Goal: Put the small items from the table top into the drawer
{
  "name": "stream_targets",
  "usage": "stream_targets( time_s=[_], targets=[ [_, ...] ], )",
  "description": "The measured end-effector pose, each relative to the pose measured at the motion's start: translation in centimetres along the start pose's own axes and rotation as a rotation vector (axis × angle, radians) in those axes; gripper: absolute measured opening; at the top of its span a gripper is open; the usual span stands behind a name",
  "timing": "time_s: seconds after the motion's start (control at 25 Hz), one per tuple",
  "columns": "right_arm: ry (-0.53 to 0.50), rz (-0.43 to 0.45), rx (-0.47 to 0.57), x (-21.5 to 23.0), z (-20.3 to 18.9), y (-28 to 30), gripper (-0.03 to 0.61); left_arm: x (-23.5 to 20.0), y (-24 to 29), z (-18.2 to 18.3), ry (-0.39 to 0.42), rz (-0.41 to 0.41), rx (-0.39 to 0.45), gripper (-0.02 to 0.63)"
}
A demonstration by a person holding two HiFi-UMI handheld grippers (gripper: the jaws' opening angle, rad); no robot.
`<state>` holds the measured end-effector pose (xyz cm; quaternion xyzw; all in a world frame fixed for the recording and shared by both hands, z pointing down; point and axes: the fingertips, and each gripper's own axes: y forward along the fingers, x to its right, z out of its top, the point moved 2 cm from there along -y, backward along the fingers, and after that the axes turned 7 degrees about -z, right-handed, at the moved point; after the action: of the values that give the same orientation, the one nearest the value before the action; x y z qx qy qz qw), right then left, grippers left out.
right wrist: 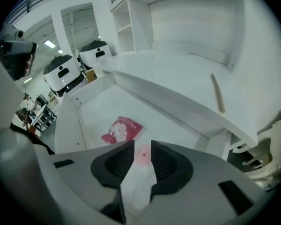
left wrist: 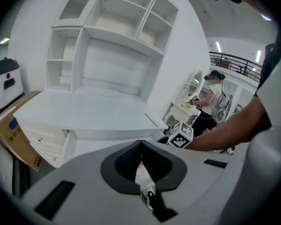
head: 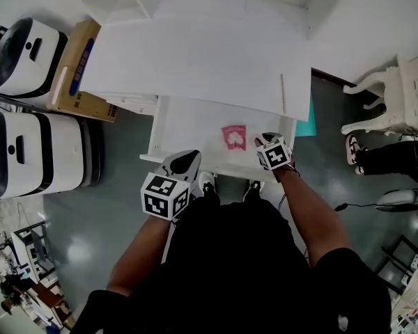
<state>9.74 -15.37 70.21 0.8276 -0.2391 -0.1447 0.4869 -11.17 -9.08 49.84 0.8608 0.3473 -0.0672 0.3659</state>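
Note:
The white desk point(head: 195, 54) has its drawer point(head: 188, 127) pulled out towards me. A pink packet point(head: 234, 136) lies flat on the drawer floor; the right gripper view shows the same packet point(right wrist: 122, 129) just ahead of the jaws. My right gripper point(head: 268, 140) hangs over the drawer's front right part, open by a narrow gap and holding nothing point(right wrist: 143, 146). A thin wooden stick point(head: 283, 92) lies on the table top near its right edge. My left gripper point(head: 188, 160) is at the drawer's front left, jaws shut and empty point(left wrist: 141, 144).
Two white machines point(head: 28, 152) and a cardboard box point(head: 76, 68) stand left of the desk. A white ornate stool point(head: 397, 96) and another person's shoe point(head: 355, 152) are on the right. A shelf unit point(left wrist: 112, 41) rises at the desk's back.

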Motion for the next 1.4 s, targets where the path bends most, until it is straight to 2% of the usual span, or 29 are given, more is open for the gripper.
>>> stream_targets(
  time_s=[0.2,0.48,0.64,0.84,1.4],
  targets=[
    [0.163,0.038,0.142,-0.3,2.8,-5.2,0.107,0.2,0.5,1.1,0.024,-0.026,0.015,0.009],
    [0.209,0.089,0.34,-1.5,7.1,-13.5,0.103,0.4,1.3,2.0,0.047,-0.056,0.031,0.009],
    [0.254,0.105,0.413,-1.7,8.3,-16.6,0.057,0.5,1.6,2.7,0.046,-0.069,0.049,0.009],
    [0.241,0.088,0.433,-1.7,8.2,-17.9,0.035,0.6,1.9,3.3,0.069,-0.073,0.05,0.009],
    [0.214,0.092,0.42,-2.0,7.8,-17.8,0.035,0.8,2.2,3.9,0.087,-0.062,0.054,0.009]
  ],
)
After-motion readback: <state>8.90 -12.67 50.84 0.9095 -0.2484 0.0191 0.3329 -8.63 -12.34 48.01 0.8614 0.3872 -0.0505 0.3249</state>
